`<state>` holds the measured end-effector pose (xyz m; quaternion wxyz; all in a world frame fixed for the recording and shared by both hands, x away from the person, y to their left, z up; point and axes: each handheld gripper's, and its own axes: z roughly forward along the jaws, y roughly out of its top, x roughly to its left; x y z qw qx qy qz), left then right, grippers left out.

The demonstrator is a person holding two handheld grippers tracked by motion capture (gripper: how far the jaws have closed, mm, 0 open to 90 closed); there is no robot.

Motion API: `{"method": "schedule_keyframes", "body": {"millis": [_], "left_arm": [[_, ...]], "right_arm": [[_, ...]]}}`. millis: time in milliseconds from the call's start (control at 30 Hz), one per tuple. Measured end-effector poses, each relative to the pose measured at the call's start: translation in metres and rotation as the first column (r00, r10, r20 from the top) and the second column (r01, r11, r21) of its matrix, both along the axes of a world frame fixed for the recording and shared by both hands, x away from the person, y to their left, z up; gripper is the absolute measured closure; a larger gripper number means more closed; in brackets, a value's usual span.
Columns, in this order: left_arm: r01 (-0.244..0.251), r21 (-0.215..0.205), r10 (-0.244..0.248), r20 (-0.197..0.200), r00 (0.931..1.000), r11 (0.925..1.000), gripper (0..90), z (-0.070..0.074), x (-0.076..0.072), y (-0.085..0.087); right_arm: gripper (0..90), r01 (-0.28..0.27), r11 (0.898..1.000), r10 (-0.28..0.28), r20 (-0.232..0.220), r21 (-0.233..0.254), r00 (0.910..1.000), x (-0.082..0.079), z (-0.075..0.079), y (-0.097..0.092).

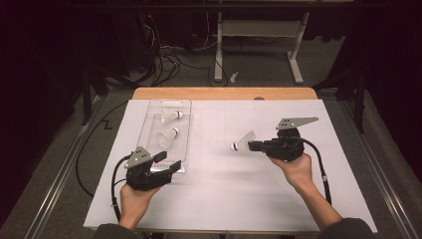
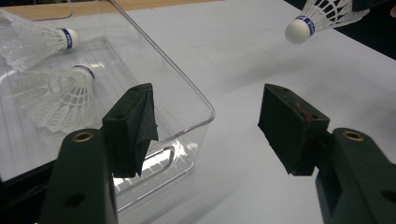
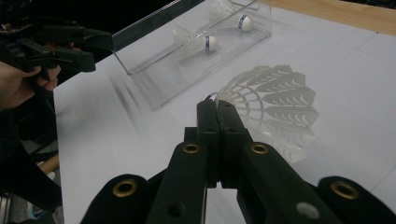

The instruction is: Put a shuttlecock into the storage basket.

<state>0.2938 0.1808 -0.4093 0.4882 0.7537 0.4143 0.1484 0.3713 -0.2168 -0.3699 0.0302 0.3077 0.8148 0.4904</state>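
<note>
My right gripper (image 1: 251, 145) is shut on the feather skirt of a white shuttlecock (image 1: 243, 142), held above the white table right of centre with its cork pointing left. In the right gripper view the jaws (image 3: 215, 105) pinch the skirt's edge, and the shuttlecock (image 3: 275, 102) fans out to the right. My left gripper (image 1: 168, 160) stands open at the near end of a clear plastic tray (image 1: 149, 112). Nothing lies between its jaws (image 2: 205, 93). The held shuttlecock (image 2: 322, 16) hangs in the air at the upper right of the left gripper view.
Two more shuttlecocks (image 1: 170, 115) (image 1: 168, 137) lie inside the tray, corks to the right. The tray's near corner (image 2: 177, 70) sits just beyond my left jaw. A wooden strip (image 1: 224, 93) runs along the table's far edge; cables and a desk frame stand on the floor beyond.
</note>
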Motion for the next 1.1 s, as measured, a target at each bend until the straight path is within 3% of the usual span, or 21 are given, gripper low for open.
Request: {"method": "schedule_keyframes", "body": {"millis": [200,433,1100], "left_arm": [[0.022,0.005,-0.022,0.001,0.9998,0.9998,36.9,0.002,0.005,-0.008],[0.074,0.05,-0.074,-0.002,0.9972,0.996,36.6,0.005,0.012,-0.021],[0.131,0.055,-0.13,-0.018,0.9914,0.9899,36.9,0.006,0.026,-0.045]], "right_arm": [[90.0,-0.009,1.0,0.009,0.0,0.003,1.0,0.0,0.002,0.003],[90.0,-0.028,1.0,0.028,-0.003,0.005,0.9996,0.0,0.002,0.009],[90.0,-0.069,0.997,0.069,0.0,0.022,0.9976,-0.003,0.005,0.021]]}}
